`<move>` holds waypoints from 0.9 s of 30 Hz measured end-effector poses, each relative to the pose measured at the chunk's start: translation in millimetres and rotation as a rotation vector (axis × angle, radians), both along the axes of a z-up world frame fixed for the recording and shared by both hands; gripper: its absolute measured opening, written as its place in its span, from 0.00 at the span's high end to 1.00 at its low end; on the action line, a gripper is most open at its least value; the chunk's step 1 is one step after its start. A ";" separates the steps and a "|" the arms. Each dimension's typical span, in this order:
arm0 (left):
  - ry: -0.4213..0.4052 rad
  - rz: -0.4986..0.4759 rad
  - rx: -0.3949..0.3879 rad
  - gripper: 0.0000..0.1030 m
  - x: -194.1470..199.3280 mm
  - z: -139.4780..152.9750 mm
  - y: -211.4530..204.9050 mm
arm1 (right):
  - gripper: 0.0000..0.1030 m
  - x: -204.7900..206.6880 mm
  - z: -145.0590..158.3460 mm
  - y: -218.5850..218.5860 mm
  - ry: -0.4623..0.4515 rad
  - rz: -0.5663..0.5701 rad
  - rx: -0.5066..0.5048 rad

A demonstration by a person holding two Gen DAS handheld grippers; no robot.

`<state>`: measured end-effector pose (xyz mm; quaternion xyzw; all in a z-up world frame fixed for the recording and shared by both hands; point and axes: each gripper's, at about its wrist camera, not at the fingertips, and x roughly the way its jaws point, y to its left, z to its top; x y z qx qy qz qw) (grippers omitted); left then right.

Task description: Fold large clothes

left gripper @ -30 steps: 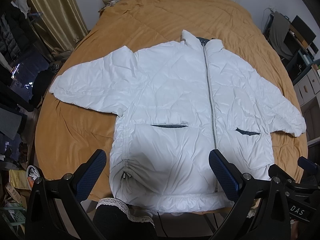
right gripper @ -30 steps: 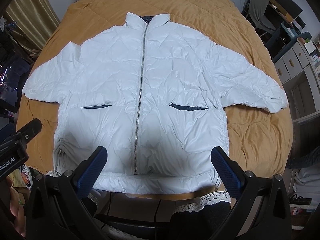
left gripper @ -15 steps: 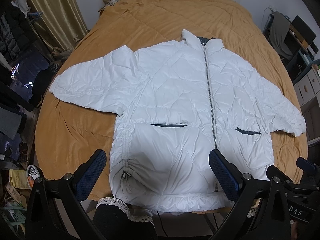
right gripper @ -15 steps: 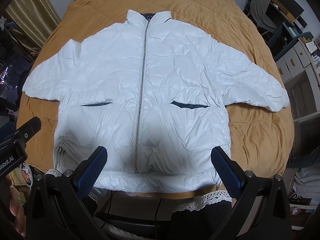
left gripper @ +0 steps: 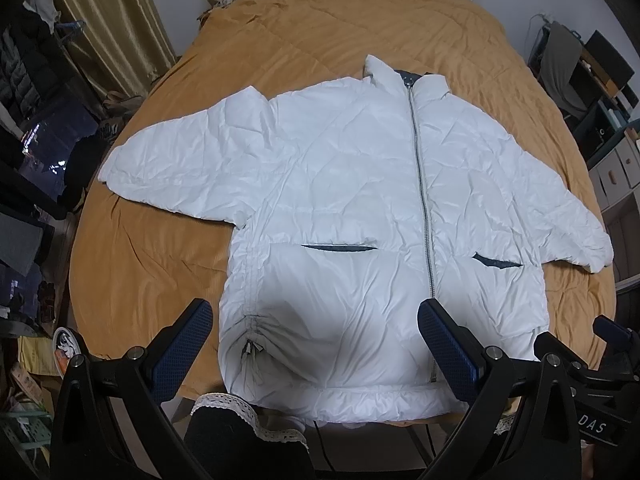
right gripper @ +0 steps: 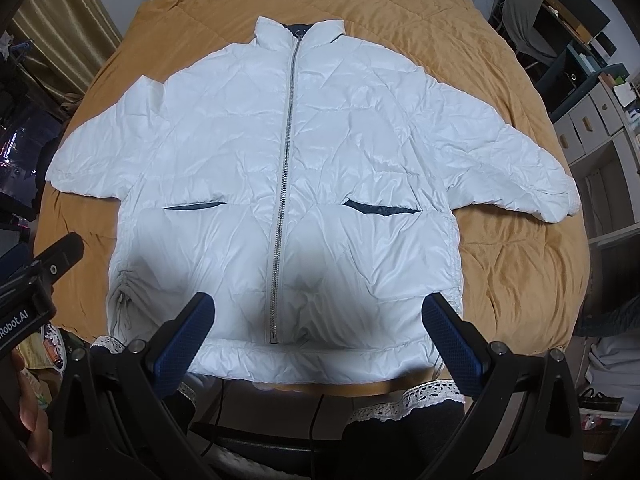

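Jacket [left gripper: 360, 208] flat, seemingly untouched, on bed [left gripper: 340, 32]

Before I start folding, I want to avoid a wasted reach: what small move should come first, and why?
Probably bring the left gripper forward and to its left toward the left sleeve. The white jacket lies flat and zipped on the orange bedspread, both sleeves spread wide, nothing folded yet. Both grippers hover open and empty over the hem, so a sleeve seems the natural first grasp.
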<state>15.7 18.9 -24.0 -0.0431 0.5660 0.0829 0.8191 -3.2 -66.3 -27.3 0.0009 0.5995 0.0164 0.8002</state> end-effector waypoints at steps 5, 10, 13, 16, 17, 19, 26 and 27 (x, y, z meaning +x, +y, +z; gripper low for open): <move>0.004 0.001 -0.002 0.01 2.6 -0.8 0.8 | 0.00 0.5 0.4 -0.3 -0.001 -0.001 0.001; 0.008 0.002 -0.004 0.01 2.5 -1.2 0.9 | 0.00 0.9 -1.0 0.4 0.006 0.001 0.004; 0.010 0.005 -0.007 0.01 3.1 -1.2 1.5 | 0.00 1.4 -0.7 0.1 0.011 0.002 0.005; 0.009 0.004 -0.005 0.01 2.9 -1.3 1.4 | 0.00 1.6 -1.3 0.3 0.016 0.001 0.007; 0.009 0.004 -0.005 0.01 3.4 -1.3 2.1 | 0.00 1.3 -1.6 0.5 0.018 0.002 0.008; 0.010 0.004 -0.007 0.01 3.5 -1.4 2.3 | 0.00 1.2 -1.7 0.6 0.020 0.002 0.009; -0.009 0.067 -0.371 0.00 22.4 -12.2 79.9 | 0.00 2.3 -4.0 1.3 0.033 0.011 0.016; -0.046 0.119 -0.410 0.00 26.1 -17.0 108.5 | 0.00 2.6 -4.7 0.9 0.034 0.014 0.016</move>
